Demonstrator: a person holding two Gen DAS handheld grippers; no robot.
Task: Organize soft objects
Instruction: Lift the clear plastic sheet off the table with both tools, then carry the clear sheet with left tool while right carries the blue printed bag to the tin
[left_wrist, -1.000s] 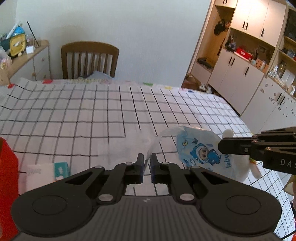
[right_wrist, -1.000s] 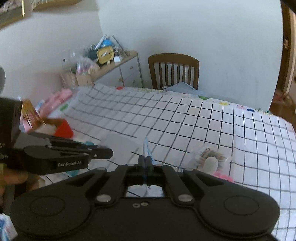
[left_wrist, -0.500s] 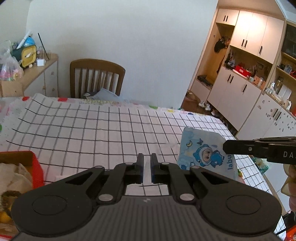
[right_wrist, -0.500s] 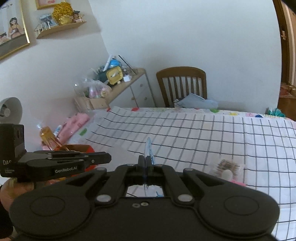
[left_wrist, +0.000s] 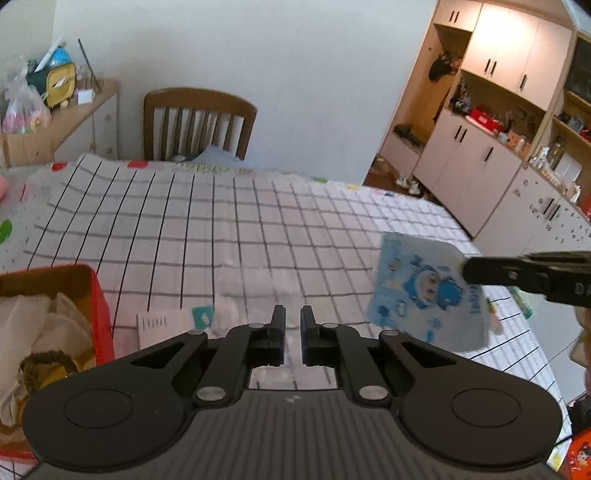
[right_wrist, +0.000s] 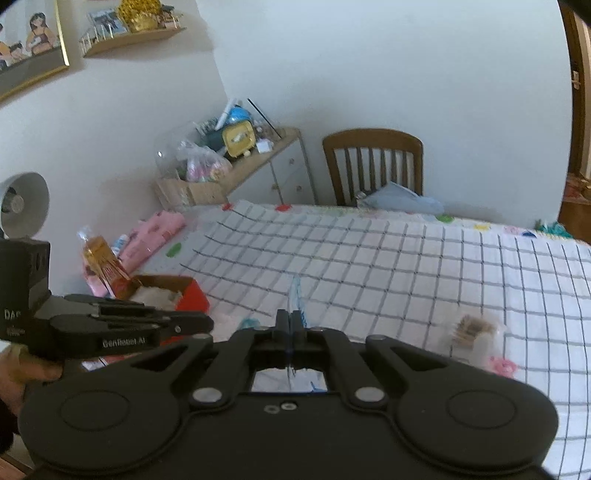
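My right gripper (right_wrist: 291, 321) is shut on a thin blue cartoon-printed packet (left_wrist: 424, 291), held in the air above the checked table; in the right wrist view the packet shows edge-on (right_wrist: 295, 295). The right gripper shows from the side in the left wrist view (left_wrist: 469, 271). My left gripper (left_wrist: 292, 317) is slightly open and empty, above the table near a red box (left_wrist: 99, 314) that holds soft cloth items (left_wrist: 40, 332). The red box also shows in the right wrist view (right_wrist: 192, 297).
A white tissue pack (left_wrist: 173, 323) lies by the red box. A clear bag with a brown item (right_wrist: 472, 330) lies at right. A wooden chair (left_wrist: 197, 122) stands at the far edge, a cluttered dresser (right_wrist: 236, 162) at the left, cabinets (left_wrist: 491, 147) at the right.
Both grippers have risen from the table. The right one has lifted the blue packet clear of the cloth. The red box has come into view at left.
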